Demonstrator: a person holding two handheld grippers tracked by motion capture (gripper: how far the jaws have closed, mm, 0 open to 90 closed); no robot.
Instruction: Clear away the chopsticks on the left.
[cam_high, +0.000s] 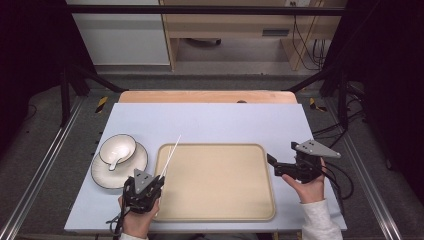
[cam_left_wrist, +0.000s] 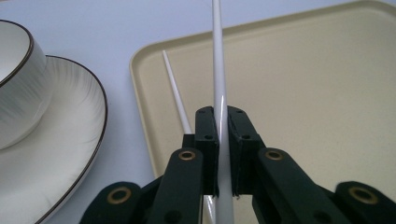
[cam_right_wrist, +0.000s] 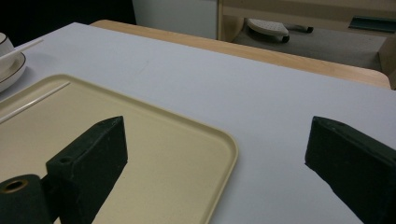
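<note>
My left gripper is at the tray's left edge, shut on a white chopstick that sticks out forward past its jaws. A second white chopstick lies on the beige tray near its left rim. To the right of the tray, my right gripper is held above the table, its jaws wide apart with nothing between them. In the right gripper view the held chopstick shows above the plate.
A white plate with a dark rim sits left of the tray and carries a matching bowl with a white spoon. The table's wooden far edge lies beyond, with floor and furniture behind it.
</note>
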